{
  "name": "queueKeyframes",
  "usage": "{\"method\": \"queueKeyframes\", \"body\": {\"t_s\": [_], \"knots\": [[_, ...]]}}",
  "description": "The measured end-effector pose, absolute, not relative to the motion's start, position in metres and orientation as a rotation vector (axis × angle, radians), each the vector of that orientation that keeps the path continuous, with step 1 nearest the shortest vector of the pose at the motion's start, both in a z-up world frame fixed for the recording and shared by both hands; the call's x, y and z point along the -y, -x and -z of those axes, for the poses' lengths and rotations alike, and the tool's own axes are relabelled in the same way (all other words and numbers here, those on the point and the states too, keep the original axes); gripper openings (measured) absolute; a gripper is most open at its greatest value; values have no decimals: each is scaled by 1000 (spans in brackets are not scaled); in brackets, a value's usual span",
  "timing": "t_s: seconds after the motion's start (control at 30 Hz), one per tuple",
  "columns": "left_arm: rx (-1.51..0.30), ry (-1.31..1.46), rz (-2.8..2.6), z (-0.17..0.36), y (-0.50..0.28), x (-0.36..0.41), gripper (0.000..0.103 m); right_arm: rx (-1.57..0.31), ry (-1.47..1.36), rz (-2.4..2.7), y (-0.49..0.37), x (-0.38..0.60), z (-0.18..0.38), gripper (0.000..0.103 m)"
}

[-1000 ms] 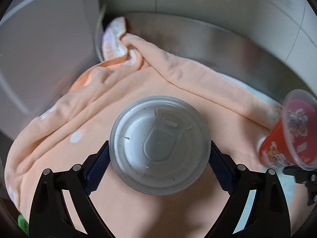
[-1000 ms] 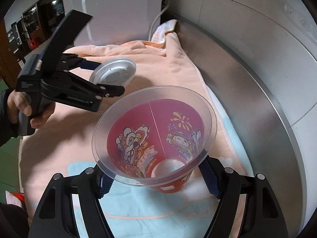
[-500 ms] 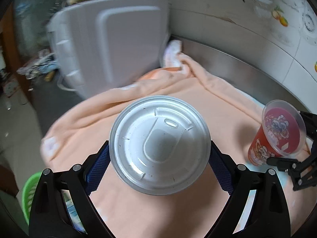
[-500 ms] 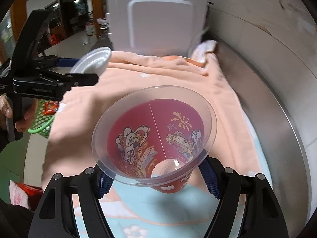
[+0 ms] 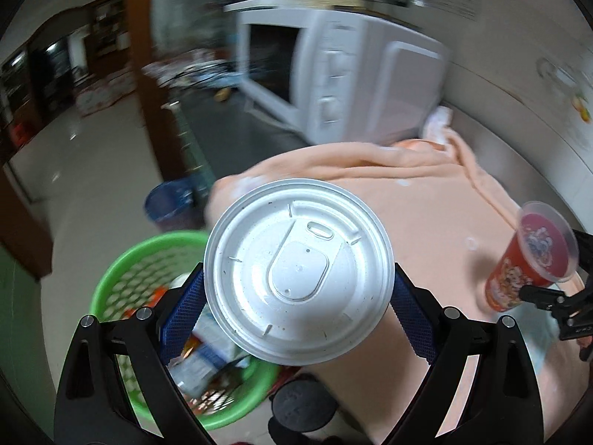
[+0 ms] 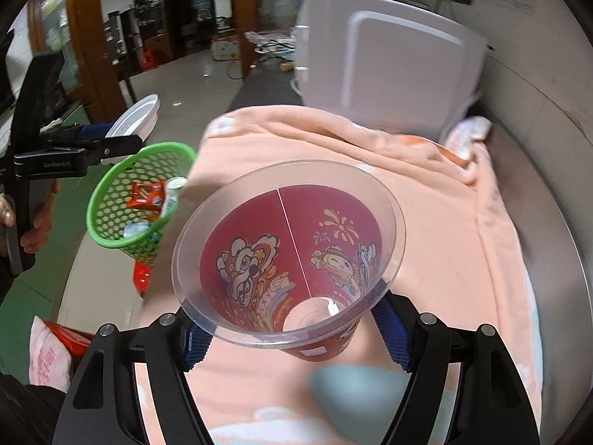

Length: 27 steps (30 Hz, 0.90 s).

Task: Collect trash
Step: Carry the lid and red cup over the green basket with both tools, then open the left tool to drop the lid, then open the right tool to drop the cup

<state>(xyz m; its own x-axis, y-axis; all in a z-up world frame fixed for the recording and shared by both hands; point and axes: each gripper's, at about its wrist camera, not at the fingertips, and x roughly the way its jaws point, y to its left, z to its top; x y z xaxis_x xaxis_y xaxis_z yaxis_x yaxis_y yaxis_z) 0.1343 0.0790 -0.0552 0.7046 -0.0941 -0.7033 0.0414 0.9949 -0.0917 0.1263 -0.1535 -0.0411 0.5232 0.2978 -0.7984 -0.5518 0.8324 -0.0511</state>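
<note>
My left gripper (image 5: 296,293) is shut on a lidded white cup (image 5: 298,270), seen lid-on, held in the air above the rim of a green perforated basket (image 5: 122,256) on the floor. In the right wrist view the left gripper (image 6: 122,141) holds the white cup (image 6: 135,116) just over the basket (image 6: 111,200), which contains wrappers and a bottle. My right gripper (image 6: 292,337) is shut on a clear cup with a red cartoon sleeve (image 6: 289,256), above the peach blanket (image 6: 426,222). It also shows in the left wrist view (image 5: 533,256).
A white microwave (image 5: 333,78) stands at the far end of the steel counter (image 6: 548,193). A blue bucket (image 5: 166,204) sits on the floor beyond the basket. A red bag (image 6: 55,341) lies low on the left. A wooden post (image 5: 148,74) stands behind.
My left gripper has swung left off the blanket with the white cup and now hangs over the green basket. My right gripper with the red cup has followed leftward.
</note>
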Motion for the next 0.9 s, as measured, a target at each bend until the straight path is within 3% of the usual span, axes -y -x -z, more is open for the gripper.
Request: {"method": "queueKeyframes", "body": {"t_s": [0.47,0.9], "knots": [[-907,255,-152,113,-117,-186,92,-875,374,-658,-125,75,36,72],[-947,359,-211,136,-104,-225,94,-872,394,-765,-127,20,41,72]]}}
